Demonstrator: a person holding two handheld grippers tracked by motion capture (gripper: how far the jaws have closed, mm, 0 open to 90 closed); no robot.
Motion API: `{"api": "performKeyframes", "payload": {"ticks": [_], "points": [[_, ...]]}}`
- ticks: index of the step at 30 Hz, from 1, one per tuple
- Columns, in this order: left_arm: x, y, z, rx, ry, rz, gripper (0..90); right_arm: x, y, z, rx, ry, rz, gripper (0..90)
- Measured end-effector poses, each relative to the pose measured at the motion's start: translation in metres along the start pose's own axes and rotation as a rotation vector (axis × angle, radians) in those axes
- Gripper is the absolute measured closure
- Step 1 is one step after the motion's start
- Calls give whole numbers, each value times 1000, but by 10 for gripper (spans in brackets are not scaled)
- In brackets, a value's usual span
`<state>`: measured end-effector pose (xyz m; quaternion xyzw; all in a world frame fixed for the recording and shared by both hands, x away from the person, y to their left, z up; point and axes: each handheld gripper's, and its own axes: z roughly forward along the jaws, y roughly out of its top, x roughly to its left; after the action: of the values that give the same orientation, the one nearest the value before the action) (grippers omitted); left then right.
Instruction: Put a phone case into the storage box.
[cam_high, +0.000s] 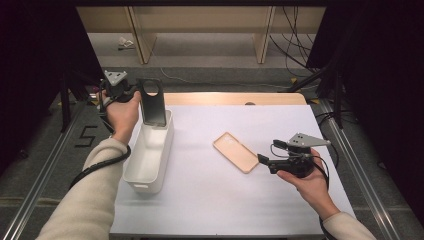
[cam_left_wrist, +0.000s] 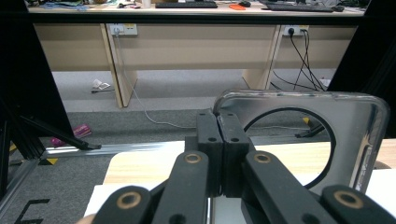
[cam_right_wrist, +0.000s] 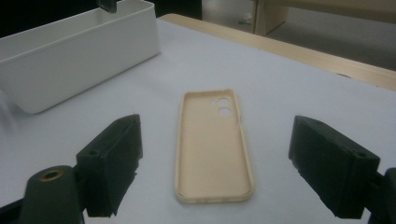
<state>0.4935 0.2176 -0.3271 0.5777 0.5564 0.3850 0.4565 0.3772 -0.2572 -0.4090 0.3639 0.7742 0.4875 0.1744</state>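
The left gripper (cam_high: 137, 95) is clamping a dark phone case (cam_high: 152, 102) by its edge, fingers (cam_left_wrist: 219, 154) fully closed on it, and holding it upright over the far end of the white bin (cam_high: 150, 172), which is sitting along the counter's (cam_high: 210, 210) left edge. The case's lower end is already dipping below the bin's rim. Judgement: the step in hand is the drop. The case should be going lower and inside the walls before release, so that it is not tipping over the rim. The right gripper (cam_high: 263, 161), fingers (cam_right_wrist: 112, 163) spread wide and holding nothing, is facing a tan case (cam_high: 236, 151) lying flat, hollow up, near the counter's middle. For that pickup, the fingers should be straddling one long wall.
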Motion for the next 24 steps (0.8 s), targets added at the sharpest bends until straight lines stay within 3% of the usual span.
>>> {"api": "performKeyframes", "payload": {"ticks": [24], "points": [[4, -7, 11, 22, 21, -1, 891, 1, 0, 0, -10, 5, 4, 179]]}}
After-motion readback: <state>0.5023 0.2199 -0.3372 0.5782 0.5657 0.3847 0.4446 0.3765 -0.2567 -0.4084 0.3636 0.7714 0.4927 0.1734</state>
